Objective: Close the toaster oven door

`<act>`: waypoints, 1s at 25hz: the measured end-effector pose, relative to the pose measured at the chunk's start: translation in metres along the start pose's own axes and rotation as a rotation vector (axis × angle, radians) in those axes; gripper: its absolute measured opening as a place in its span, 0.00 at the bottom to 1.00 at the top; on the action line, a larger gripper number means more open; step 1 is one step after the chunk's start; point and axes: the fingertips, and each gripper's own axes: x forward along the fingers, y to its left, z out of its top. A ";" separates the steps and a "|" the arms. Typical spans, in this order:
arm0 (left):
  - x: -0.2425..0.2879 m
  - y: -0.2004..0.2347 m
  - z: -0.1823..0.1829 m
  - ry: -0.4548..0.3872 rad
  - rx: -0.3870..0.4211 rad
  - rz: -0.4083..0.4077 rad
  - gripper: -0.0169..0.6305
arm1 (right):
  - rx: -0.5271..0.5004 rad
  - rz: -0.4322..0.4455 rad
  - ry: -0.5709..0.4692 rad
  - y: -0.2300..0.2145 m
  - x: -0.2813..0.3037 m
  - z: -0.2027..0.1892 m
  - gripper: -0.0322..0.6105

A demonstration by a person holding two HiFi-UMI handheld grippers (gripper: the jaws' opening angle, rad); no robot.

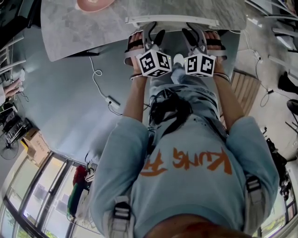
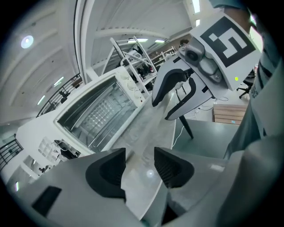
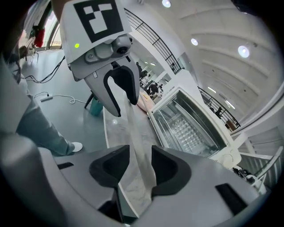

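Note:
A white toaster oven (image 2: 95,111) (image 3: 191,128) stands on the grey marble table (image 1: 79,32), and its wire rack shows in the front. The door seems folded down flat toward me. Its white front rail (image 1: 172,21) runs across just beyond both grippers. My left gripper (image 1: 153,31) (image 2: 140,166) is open, with only the pale surface in view between its pads. My right gripper (image 1: 193,32) (image 3: 140,166) is open too. A pale strip (image 3: 133,133) runs through its gap without touching either pad. The grippers are angled inward, so each one sees the other.
A pink bowl (image 1: 93,3) sits at the table's far left. The table's front edge lies right under the grippers, with the person's sandalled feet below it. A white cable with a power strip (image 1: 111,103) lies on the floor at left. A wooden crate (image 1: 244,88) stands at right.

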 end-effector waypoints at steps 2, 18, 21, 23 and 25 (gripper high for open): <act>-0.003 0.008 0.005 -0.010 -0.005 0.011 0.31 | -0.011 -0.013 -0.003 -0.009 -0.001 0.002 0.29; -0.014 0.070 0.039 -0.032 0.055 0.153 0.29 | -0.111 -0.096 -0.043 -0.069 -0.007 0.029 0.21; -0.015 0.080 0.045 -0.044 0.053 0.174 0.27 | -0.118 -0.102 -0.056 -0.079 -0.006 0.032 0.21; -0.016 0.087 0.050 -0.062 0.046 0.185 0.27 | -0.119 -0.108 -0.070 -0.086 -0.007 0.035 0.22; -0.017 0.095 0.055 -0.073 0.047 0.199 0.27 | -0.128 -0.118 -0.083 -0.095 -0.006 0.038 0.22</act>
